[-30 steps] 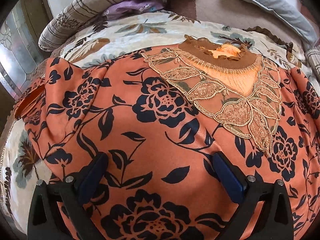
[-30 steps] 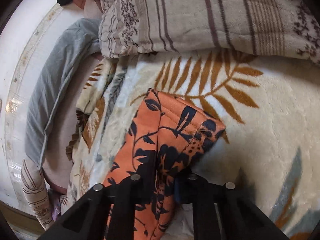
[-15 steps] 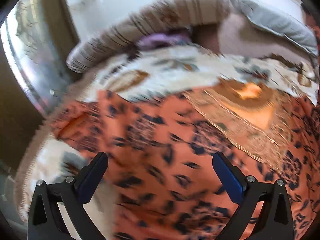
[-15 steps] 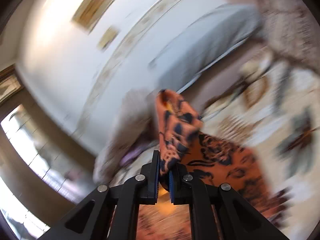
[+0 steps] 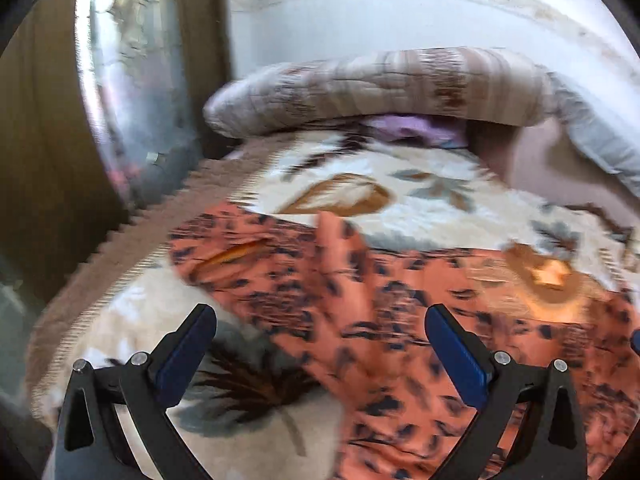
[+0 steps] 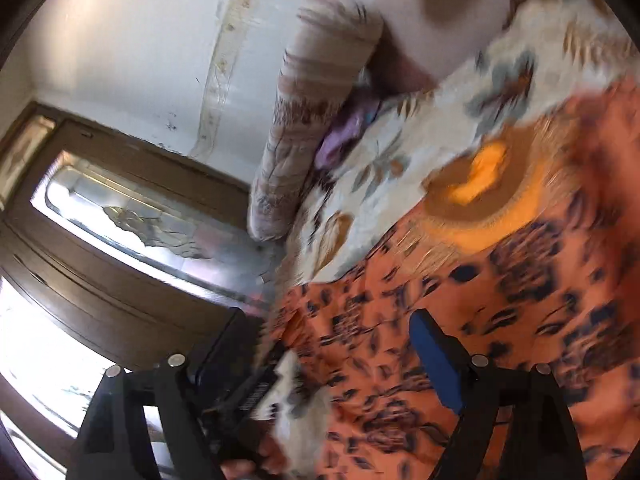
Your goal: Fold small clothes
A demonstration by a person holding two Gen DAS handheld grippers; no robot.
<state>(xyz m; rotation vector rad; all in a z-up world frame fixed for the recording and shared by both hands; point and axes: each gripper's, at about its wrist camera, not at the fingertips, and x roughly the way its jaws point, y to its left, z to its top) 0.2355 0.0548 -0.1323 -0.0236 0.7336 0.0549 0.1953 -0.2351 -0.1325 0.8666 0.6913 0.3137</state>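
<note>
Left wrist view is motion-blurred; the left gripper point(image 5: 320, 336) hangs spread wide, empty, over the orange floral garment point(image 5: 400, 320) lying on the leaf-print blanket point(image 5: 400, 192), striped pillow point(image 5: 380, 88) beyond

Right wrist view, also blurred: the right gripper point(image 6: 332, 344) gapes, empty, over the garment's brown collar point(image 6: 480, 200)

White wall point(image 5: 400, 20), glazed wooden door point(image 6: 120, 220)

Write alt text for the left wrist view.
An orange garment with a dark floral print lies spread on a cream leaf-patterned blanket, motion-blurred. The open left gripper with blue pads hovers over its near edge, holding nothing. A striped rolled quilt lies behind, against a white wall.
</note>
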